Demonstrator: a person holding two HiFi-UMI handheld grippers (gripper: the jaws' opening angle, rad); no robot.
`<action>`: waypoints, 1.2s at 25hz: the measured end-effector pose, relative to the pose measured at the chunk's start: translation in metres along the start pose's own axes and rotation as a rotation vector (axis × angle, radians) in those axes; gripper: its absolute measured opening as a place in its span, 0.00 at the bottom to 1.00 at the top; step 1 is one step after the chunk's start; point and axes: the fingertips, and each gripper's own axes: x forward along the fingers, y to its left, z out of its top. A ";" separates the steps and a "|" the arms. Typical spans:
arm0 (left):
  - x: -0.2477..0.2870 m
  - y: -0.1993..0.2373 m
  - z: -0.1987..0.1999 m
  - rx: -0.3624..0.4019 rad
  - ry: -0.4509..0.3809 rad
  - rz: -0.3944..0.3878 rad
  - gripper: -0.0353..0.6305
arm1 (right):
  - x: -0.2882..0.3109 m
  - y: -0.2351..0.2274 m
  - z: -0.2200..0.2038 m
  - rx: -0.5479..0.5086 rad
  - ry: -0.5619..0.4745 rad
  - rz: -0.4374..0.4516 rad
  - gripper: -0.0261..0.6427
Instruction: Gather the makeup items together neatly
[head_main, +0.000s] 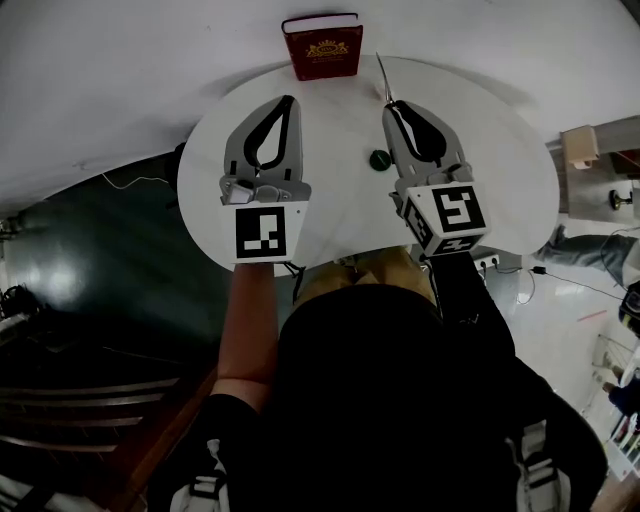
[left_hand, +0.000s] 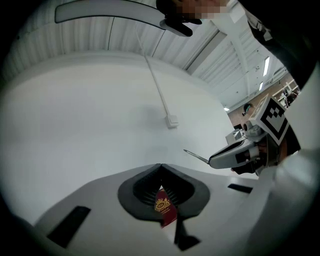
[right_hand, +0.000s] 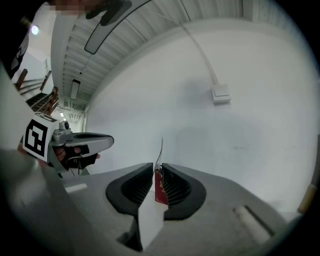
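Observation:
A thin silver makeup tool (head_main: 382, 78) sticks out forward from my right gripper (head_main: 392, 105), which is shut on it above the round white table (head_main: 500, 160). In the right gripper view the tool (right_hand: 161, 149) rises from between the pads (right_hand: 168, 182). A small dark green round item (head_main: 380, 159) lies on the table just left of that gripper. A red box with gold print (head_main: 322, 48) stands at the table's far edge. My left gripper (head_main: 289, 100) hovers over the table's left half, shut with its tips touching and nothing in them (left_hand: 161, 166).
The table stands against a white wall with a switch and cable (left_hand: 172, 120). A power strip (head_main: 487, 262) lies on the floor at the right, near a shelf (head_main: 585, 145). Dark floor lies to the left of the table.

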 end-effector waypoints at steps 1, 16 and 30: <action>-0.001 0.001 -0.001 0.005 0.000 0.003 0.06 | 0.003 0.001 -0.003 0.013 0.007 0.000 0.13; -0.017 0.011 -0.031 -0.061 0.076 0.028 0.06 | 0.031 0.059 -0.238 0.290 0.554 0.045 0.13; -0.029 0.026 -0.049 -0.071 0.123 0.055 0.06 | 0.035 0.048 -0.321 0.424 0.731 -0.097 0.13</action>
